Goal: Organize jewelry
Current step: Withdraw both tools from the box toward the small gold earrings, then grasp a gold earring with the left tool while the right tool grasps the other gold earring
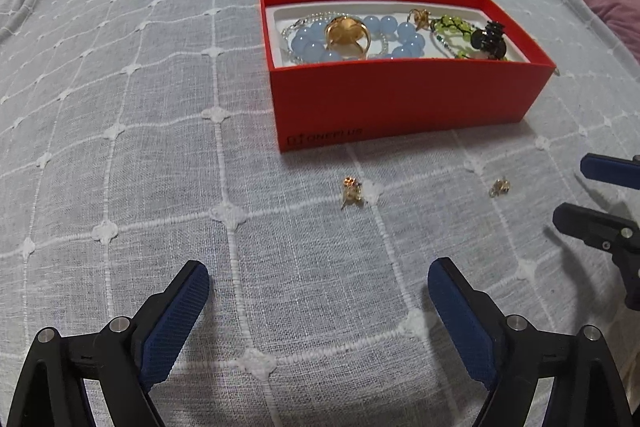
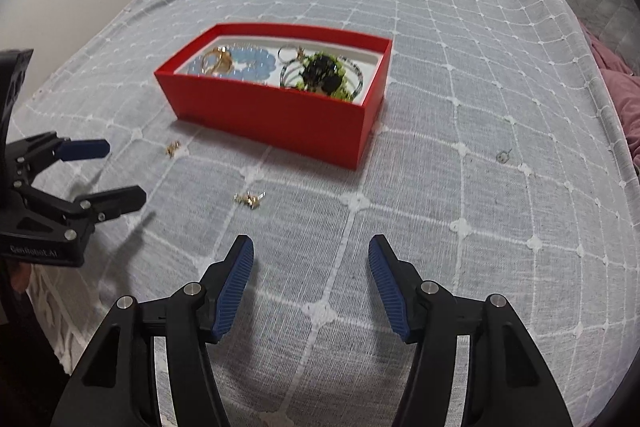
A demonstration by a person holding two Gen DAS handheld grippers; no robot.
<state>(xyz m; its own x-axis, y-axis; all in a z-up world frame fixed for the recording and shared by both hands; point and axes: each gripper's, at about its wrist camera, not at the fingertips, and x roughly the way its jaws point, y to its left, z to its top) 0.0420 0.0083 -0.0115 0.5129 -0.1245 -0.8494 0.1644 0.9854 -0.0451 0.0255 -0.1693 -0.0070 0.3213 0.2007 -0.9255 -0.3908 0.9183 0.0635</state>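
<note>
Though long-side on — red box

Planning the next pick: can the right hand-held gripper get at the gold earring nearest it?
Probably yes: the right hand-held gripper is open, and only bare bedspread separates it from the gold earring.

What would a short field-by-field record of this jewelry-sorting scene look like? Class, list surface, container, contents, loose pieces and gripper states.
surface: grey checked bedspread
container: red box, lid off
contents: blue bead bracelet, gold ring, green beaded piece, black hair claw
loose pieces: gold earring and second gold earring on the bedspread in front of the box; small silvery item to the box's right
left gripper: open, empty
right gripper: open, empty
</note>
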